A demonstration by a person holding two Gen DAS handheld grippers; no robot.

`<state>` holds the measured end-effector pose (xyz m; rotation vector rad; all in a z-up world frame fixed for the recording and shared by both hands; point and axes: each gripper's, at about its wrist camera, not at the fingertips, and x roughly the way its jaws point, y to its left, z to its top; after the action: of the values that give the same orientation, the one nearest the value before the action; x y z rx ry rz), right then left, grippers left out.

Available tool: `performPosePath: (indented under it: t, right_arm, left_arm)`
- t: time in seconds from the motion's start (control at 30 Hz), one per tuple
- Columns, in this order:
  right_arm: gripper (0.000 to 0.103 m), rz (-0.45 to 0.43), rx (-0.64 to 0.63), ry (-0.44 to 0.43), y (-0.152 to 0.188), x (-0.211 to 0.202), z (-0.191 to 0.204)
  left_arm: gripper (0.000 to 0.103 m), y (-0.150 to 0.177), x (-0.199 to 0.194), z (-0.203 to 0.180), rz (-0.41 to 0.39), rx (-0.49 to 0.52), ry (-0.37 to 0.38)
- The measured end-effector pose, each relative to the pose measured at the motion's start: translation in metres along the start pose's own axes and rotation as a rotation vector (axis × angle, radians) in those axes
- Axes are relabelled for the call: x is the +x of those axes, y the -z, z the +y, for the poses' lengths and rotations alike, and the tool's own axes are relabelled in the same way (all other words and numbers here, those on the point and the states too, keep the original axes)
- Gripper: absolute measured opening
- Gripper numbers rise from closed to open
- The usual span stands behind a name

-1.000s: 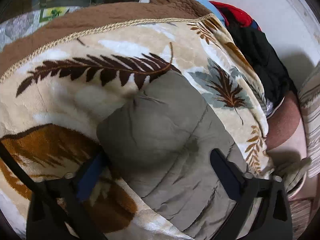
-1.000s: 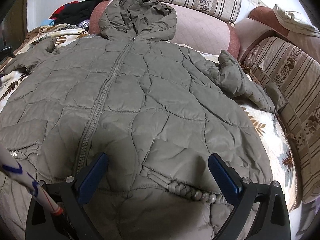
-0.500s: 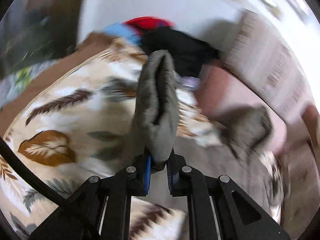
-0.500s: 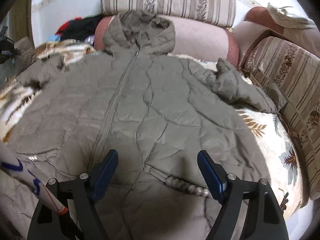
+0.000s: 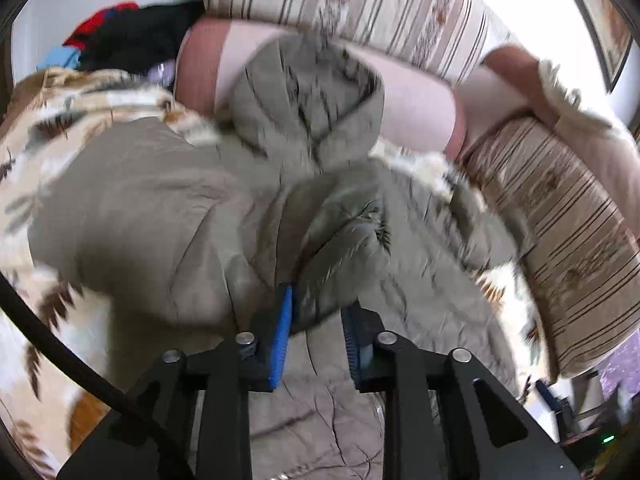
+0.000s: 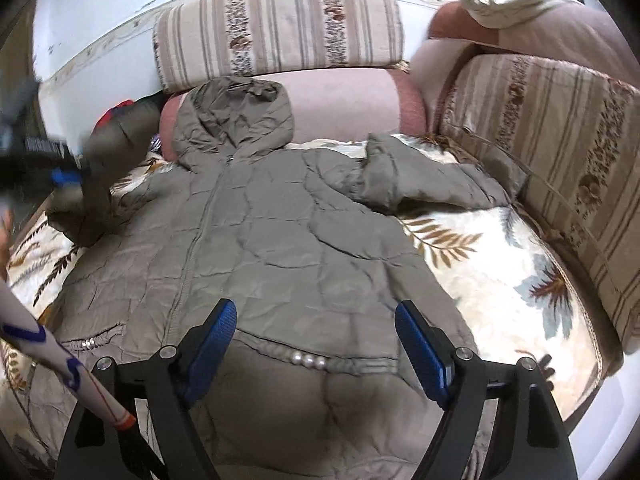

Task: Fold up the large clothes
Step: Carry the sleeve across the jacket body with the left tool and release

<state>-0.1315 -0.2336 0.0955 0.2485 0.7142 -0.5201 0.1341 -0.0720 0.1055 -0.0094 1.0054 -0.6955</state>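
The left hand-held gripper (image 5: 316,320), jaws opening around the jacket's (image 6: 280,240) sleeve (image 5: 340,240), was folding it inward toward three o'clock; the right hand-held gripper (image 6: 316,344) hovered open, the other sleeve next.

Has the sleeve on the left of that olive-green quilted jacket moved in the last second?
Yes. The sleeve lay flat on the leaf-print blanket; now the left tongs, jaws easing open around it, have lifted it toward the jacket's hood.

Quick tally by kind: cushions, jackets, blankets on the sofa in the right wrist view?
Striped cushions: 2
Pink bolsters: 1
Olive hooded jackets: 1
Leaf-print blankets: 1
Total: 5
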Motion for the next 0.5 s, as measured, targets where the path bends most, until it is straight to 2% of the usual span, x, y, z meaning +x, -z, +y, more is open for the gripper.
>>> performPosePath:
  t: [0.1, 0.13, 0.17, 0.23, 0.37, 0.5]
  right_arm:
    - [0.088, 0.020, 0.017, -0.010, -0.004, 0.001, -0.005]
    - [0.090, 0.027, 0.018, -0.020, -0.005, 0.002, -0.006]
    - [0.091, 0.037, 0.017, -0.033, -0.008, 0.004, -0.005]
    - [0.091, 0.062, 0.010, -0.064, -0.013, 0.012, 0.000]
    - [0.092, 0.151, 0.021, -0.199, -0.030, 0.049, 0.019]
    - [0.092, 0.236, 0.041, -0.289, -0.057, 0.107, 0.048]
  left_arm:
    - [0.038, 0.036, -0.001, -0.009, 0.020, 0.009, -0.016]
    - [0.049, 0.048, -0.005, -0.009, 0.010, 0.018, -0.024]
    - [0.059, 0.061, -0.012, -0.008, -0.014, 0.030, -0.042]
    - [0.066, 0.082, -0.028, 0.001, -0.072, 0.052, -0.105]
    - [0.070, 0.112, -0.045, 0.029, -0.155, 0.058, -0.267]
    - [0.070, 0.126, -0.047, 0.066, -0.174, 0.015, -0.346]
